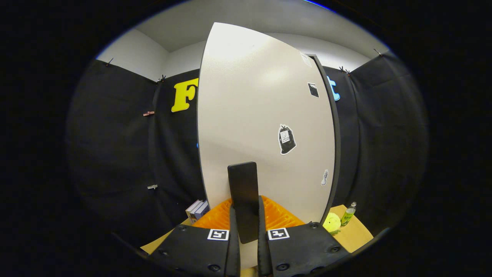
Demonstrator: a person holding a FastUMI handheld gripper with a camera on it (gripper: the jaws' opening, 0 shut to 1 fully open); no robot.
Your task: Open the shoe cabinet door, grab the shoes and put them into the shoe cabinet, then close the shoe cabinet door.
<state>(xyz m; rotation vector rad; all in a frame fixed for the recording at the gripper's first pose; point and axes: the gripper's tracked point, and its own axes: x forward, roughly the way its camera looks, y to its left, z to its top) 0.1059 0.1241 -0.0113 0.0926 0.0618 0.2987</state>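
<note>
Handle (243, 200) of the shoe cabinet door stands upright between the fingers, and that is the relation the coming move turns on: its long axis runs vertically, straight up out of the gap, with its lower end sunk between the two pads and its top standing free above them. The gripper (246, 231) has its fingers drawn in tight against both sides of this flat dark tab, so it is clamped on the handle and not merely beside it. Just behind the handle rises the door (250, 115), a pale panel with a dark edge strip along its right side and a few small stickers on its face; it appears to be angled to the fingers, though whether it is swinging open or closing cannot be told from this moment alone. Any pull or push should, I judge, follow the door's arc about its hinge side. Low beside the fingers lie ribbed orange surfaces (282, 217). Farther off, on the tan tabletop (355, 234), sit a yellow-green ball (332, 222), a small bottle (349, 214) and some books (198, 209).
</note>
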